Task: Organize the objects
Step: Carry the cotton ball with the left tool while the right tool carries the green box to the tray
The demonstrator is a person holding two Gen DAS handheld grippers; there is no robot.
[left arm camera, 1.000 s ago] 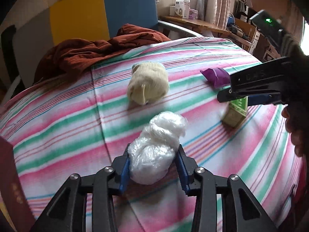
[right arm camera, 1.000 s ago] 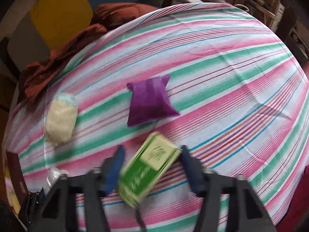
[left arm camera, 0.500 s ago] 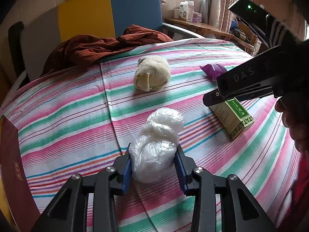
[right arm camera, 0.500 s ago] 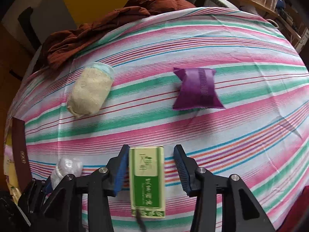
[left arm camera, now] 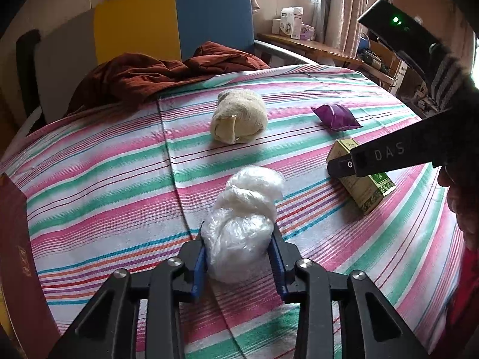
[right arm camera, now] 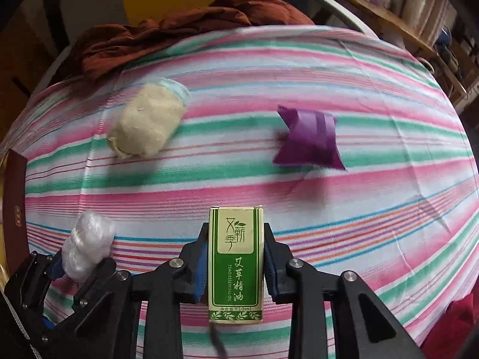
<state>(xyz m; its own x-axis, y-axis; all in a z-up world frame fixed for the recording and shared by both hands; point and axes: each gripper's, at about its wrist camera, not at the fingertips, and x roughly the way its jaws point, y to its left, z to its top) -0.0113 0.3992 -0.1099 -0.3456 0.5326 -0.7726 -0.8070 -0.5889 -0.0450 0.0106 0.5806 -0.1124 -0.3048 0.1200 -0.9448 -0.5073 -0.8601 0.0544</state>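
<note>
A: While the striped bedspread [right arm camera: 359, 233] carries everything, where does the green box [right arm camera: 235, 264] sit?

B: Between the blue pads of the right gripper [right arm camera: 235, 257], near the bedspread's front edge. The pads press against both long sides of the box, so that gripper is pinching it. In the left wrist view the box [left arm camera: 363, 190] lies towards the right edge, partly behind the gripper's black body.

A: And the left gripper [left arm camera: 238, 249]?

B: It is clamped on the white plastic bag bundle [left arm camera: 242, 227], pads touching both flanks, at the front of the bedspread. From the right wrist view the bundle [right arm camera: 86, 245] appears at the front left.

A: What lies further out?

B: The cream rolled cloth [right arm camera: 148, 125] sits left of the middle, and the purple pouch [right arm camera: 310, 140] sits right of it, well apart from each other. A rust-brown blanket [left arm camera: 155, 74] is heaped at the far edge, and a dark red book [left arm camera: 18, 257] leans at the left edge.
</note>
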